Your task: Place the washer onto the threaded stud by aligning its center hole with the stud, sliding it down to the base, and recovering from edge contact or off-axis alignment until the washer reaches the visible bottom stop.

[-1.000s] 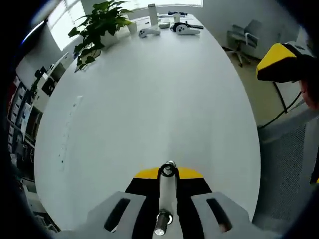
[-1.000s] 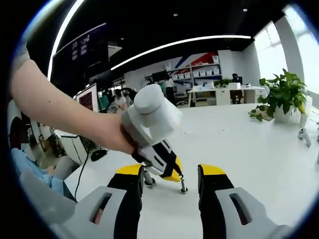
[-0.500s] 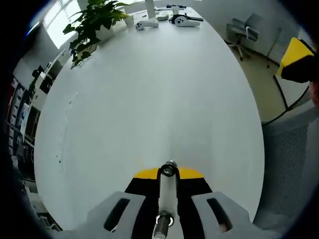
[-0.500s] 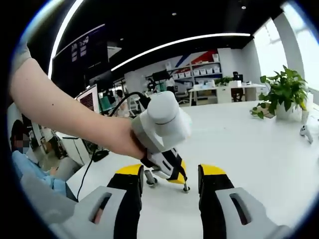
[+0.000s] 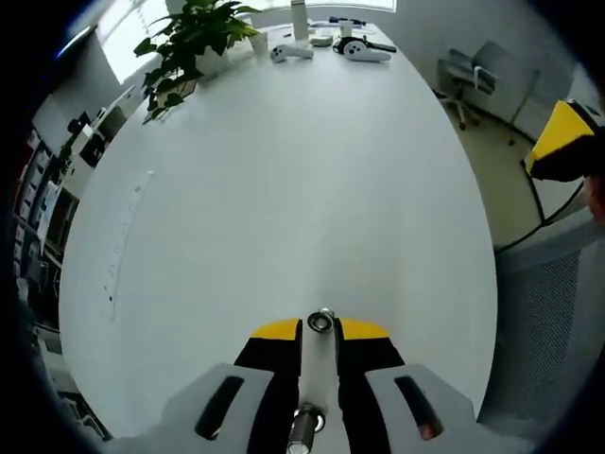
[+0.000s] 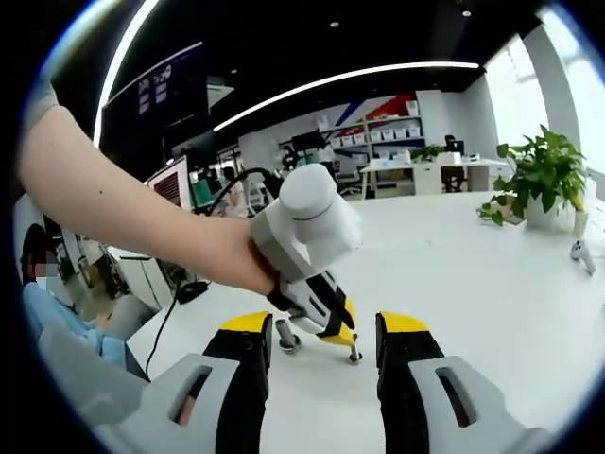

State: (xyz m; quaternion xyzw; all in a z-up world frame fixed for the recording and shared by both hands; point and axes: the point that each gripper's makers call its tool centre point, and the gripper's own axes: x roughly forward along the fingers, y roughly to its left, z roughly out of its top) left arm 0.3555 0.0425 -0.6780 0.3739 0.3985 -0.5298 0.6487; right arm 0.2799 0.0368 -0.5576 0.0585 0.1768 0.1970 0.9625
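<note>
Between its closed jaws, the left gripper [image 5: 319, 331] is pinching the rigid, slippery silver threaded metal stud [image 5: 318, 364] mid-shaft; the right gripper [image 6: 324, 331] is spread.

My two handheld grippers

My right gripper [image 6: 323, 333] has grey jaws, black inside, yellow-tipped; my left gripper [image 6: 333, 320] matches, with a white round-topped body.

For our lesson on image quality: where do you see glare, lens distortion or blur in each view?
Left gripper view: fisheye bulges the white table into an oval; window glare top left. Right gripper view: ceiling light strips bow into arcs; bright window washes out behind the plant.
</note>
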